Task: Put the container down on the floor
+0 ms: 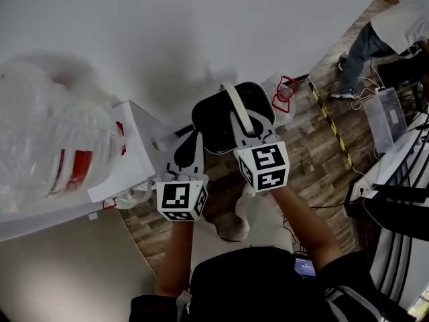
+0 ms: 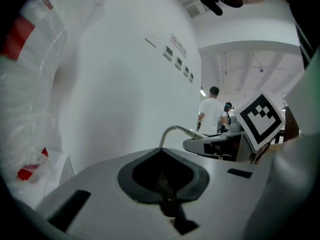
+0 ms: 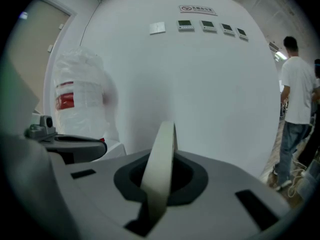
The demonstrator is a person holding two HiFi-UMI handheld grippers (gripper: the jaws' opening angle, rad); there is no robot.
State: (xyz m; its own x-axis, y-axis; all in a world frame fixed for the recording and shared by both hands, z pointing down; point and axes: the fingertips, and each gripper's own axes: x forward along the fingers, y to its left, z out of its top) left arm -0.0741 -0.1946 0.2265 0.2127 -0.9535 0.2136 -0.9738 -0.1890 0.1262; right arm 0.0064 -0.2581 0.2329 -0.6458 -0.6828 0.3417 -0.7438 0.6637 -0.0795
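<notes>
Down below, a brown wood-plank floor (image 1: 315, 159) meets a plain white wall (image 1: 201, 25), with a strip of yellow-and-black striped tape (image 1: 328, 119) running across the boards at the right. At the left of the frame stands a white box-shaped cabinet (image 1: 137, 153), with a clear plastic bag with red print (image 1: 47, 133) bulging over it. Upper right, a person in a white shirt and blue jeans (image 1: 395, 25) stands on the boards.

The right gripper view looks up the wall and picks out a row of small wall panels (image 3: 210, 25) that the head view never catches. The left gripper view shows the other gripper's black-and-white marker cube (image 2: 260, 120) at its right edge.

The black rounded container (image 1: 214, 123) sits dead centre in the head view, close to the wall. Whether it touches the boards can't be told from here. Its cream band handle (image 1: 236, 109) arches over the top, and the right gripper (image 1: 244, 129) has its jaws closed on that band, which runs straight up through the middle of the right gripper view. The left gripper (image 1: 190, 143) is just beside the container's left edge, with its jaws together and nothing between them.
</notes>
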